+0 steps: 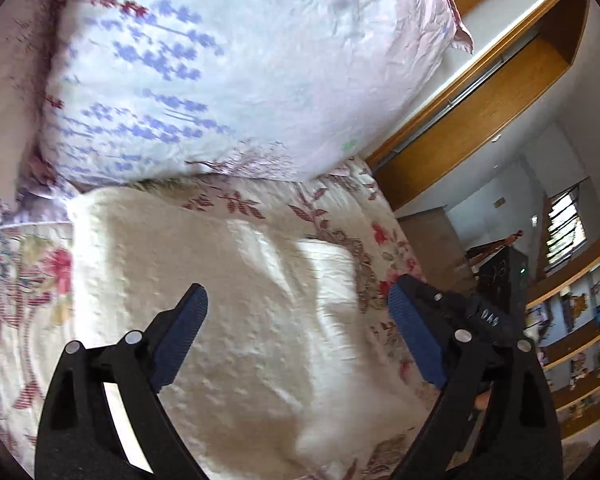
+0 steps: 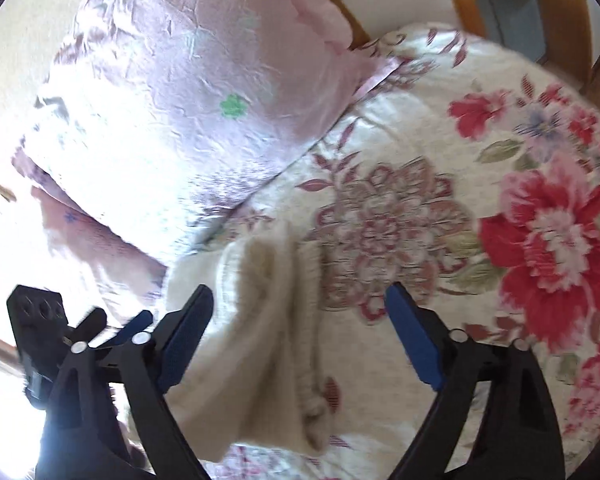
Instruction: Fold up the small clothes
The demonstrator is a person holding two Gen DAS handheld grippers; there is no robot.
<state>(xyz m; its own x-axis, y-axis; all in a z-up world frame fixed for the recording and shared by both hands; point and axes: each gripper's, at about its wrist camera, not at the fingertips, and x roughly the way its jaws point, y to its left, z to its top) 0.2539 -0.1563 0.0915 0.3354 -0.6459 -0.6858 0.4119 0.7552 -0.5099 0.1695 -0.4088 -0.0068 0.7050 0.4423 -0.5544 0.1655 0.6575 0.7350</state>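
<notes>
Bed surface: a floral quilt (image 2: 440,216), cream ground with red and pink blossoms, covers the whole working area in both wrist views.

Far side of the bed: a large pillow (image 1: 228,72), pale with blue and purple sprig print and a pink edge, lies on the quilt and reaches the far edge of the garment. In the right wrist view it sits far left.

Background, left wrist view, right side: wooden wardrobe panels (image 1: 472,120) and, further off, wooden shelves (image 1: 580,344) holding small items too blurred to identify.

Task item: a cream textured garment (image 1: 228,280) lies on the quilt, near side of the pillow. In the right wrist view it shows folded layers with a bunched end at the near edge.

Left gripper (image 1: 298,312): jaws spread wide over the garment, blue pads clear of the cloth, nothing held.

Right gripper (image 2: 300,308): jaws well apart above the right edge of the garment, where it meets the quilt; nothing gripped. The left pad stands over the cloth; contact cannot be confirmed owing to blur.
</notes>
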